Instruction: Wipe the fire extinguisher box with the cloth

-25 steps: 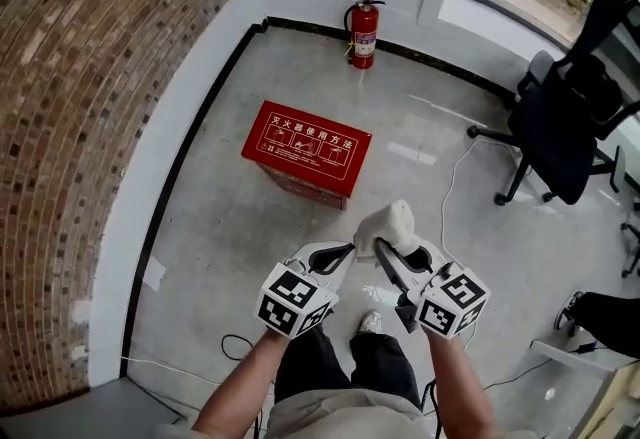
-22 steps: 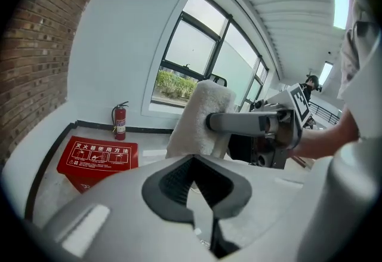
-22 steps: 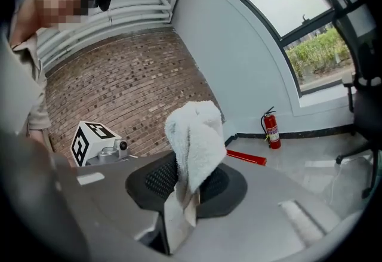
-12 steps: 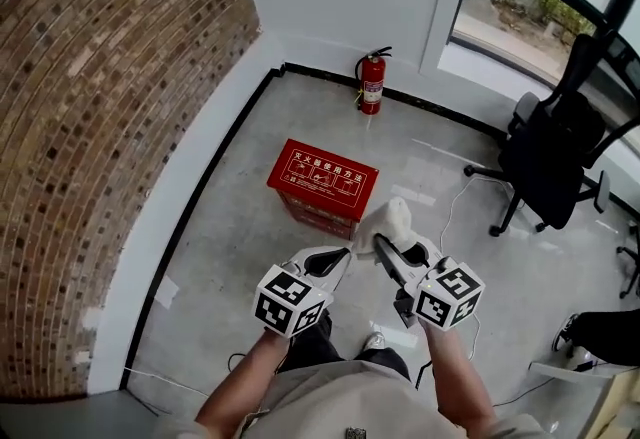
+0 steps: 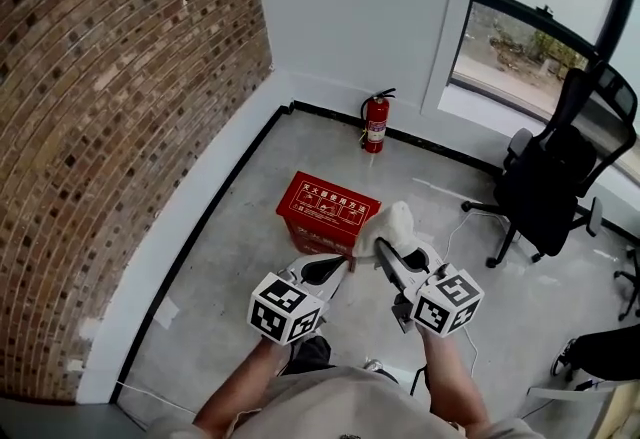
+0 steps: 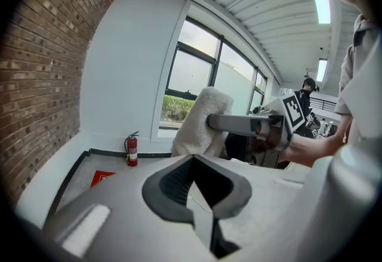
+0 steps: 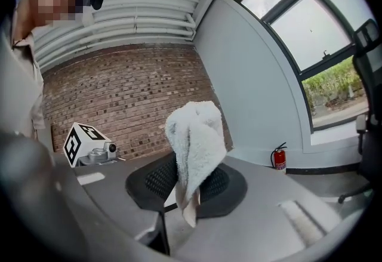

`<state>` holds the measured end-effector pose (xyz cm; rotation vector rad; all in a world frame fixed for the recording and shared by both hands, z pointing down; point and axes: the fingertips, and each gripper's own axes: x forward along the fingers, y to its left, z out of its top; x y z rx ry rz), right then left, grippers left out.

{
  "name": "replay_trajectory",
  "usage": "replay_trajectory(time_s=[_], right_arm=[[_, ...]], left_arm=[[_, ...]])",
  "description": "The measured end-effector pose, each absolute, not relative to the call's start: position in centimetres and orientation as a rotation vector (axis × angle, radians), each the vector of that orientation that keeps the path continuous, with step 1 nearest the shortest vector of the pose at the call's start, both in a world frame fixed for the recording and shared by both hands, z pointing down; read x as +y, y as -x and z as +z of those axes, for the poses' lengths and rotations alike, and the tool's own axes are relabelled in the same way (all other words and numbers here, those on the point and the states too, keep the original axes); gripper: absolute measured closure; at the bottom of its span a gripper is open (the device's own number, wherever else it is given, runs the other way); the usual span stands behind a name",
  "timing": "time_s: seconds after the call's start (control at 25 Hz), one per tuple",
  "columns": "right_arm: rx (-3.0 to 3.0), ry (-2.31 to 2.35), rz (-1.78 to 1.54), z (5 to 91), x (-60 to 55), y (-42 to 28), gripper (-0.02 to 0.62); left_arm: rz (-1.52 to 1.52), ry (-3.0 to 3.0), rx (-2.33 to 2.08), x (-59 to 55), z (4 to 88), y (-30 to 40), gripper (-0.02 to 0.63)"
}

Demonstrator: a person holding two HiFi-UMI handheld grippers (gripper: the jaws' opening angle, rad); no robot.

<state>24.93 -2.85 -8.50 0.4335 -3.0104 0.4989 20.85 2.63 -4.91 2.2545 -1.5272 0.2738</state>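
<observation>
Our left gripper (image 5: 335,269) has its jaws together on nothing, the red fire extinguisher box (image 5: 328,206) lies on the floor ahead and well below, long side across us, just left of our right gripper (image 5: 384,252), which pinches the white cloth (image 5: 395,223).

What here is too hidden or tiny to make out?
- Head view: lettering on the red box lid, too small to read.
- Left gripper view: most of the box, hidden behind the left gripper.
- Right gripper view: where the pads pinch the cloth, covered by its folds.
</observation>
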Motion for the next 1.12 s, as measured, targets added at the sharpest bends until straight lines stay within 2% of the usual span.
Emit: replay_trajectory(time_s=[1.12], right_arm=[[-3.086,-0.453,0.427,-12.6,-3.1,-26.3,0.502]], left_arm=[[0.177,-2.299,-1.581,1.9,-7.9,-22.0,0.603]])
